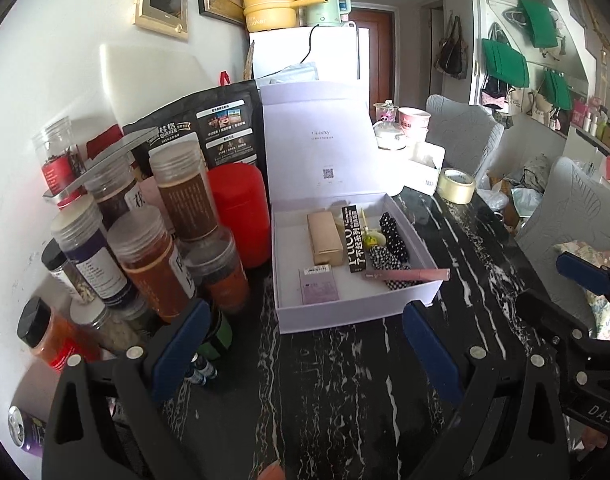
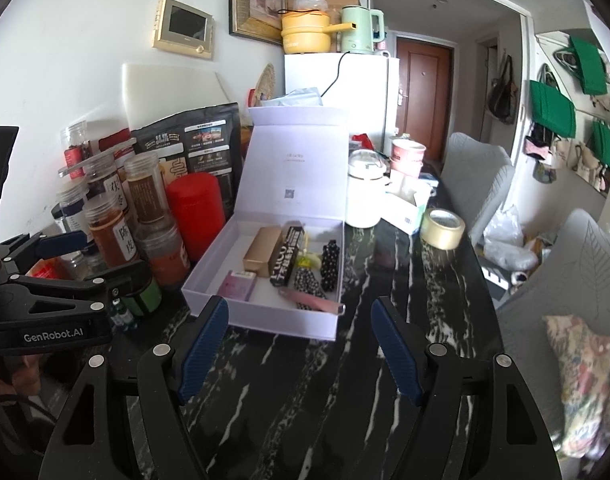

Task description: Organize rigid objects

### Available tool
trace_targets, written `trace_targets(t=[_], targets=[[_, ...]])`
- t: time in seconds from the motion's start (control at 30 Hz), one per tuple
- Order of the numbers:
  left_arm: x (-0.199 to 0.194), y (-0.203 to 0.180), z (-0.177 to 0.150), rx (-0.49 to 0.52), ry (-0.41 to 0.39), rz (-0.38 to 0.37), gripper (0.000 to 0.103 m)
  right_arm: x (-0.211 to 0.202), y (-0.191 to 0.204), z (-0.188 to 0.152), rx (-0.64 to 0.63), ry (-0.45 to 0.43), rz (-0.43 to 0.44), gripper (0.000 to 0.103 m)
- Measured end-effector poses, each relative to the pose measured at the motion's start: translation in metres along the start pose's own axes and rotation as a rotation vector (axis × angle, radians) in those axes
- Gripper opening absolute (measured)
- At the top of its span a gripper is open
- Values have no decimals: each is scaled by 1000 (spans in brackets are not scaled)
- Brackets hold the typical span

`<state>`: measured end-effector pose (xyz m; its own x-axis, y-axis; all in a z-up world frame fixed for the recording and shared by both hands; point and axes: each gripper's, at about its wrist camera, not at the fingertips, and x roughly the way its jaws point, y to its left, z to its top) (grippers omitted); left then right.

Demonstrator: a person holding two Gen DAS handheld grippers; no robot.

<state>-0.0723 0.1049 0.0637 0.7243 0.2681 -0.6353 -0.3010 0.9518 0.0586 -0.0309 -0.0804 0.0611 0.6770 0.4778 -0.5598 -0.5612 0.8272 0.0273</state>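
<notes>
pink tube (image 1: 407, 275) | lies flat across box (image 1: 385, 307) front, cap right | both claws released, empty

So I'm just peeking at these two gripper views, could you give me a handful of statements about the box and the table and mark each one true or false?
1. The white box stands with its lid raised. True.
2. The pink pen lies on the dark table outside the box. False: it lies inside, along the near wall.
3. The left gripper holds a jar. False: its jaws are apart with nothing between them.
4. A tape roll sits on the table to the right of the box. True.
5. The red canister is inside the box. False: it stands outside, left of it, among the spice jars.
</notes>
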Motion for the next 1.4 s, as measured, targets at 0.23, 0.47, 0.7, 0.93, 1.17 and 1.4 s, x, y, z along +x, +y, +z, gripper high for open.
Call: trace_targets(t=[0.23, 0.47, 0.7, 0.93, 1.17, 1.4], targets=[[-1, -4, -14, 1, 12, 4, 99, -1, 0, -14, 12, 22, -24, 75], [-2, -6, -18, 8, 16, -19, 99, -6, 4, -17, -9, 14, -23, 75], [-6, -7, -20, 7, 10, -11, 99, -8, 7, -18, -19, 11, -30, 75], [-5, -8, -23, 15, 21, -28, 99, -9, 7, -19, -19, 11, -23, 75], [-7, -7, -24, 9, 22, -33, 99, -11, 5, -20, -8, 10, -24, 75], [-7, -4, -22, -3, 16, -37, 99, -11, 3, -21, -5, 15, -23, 75]])
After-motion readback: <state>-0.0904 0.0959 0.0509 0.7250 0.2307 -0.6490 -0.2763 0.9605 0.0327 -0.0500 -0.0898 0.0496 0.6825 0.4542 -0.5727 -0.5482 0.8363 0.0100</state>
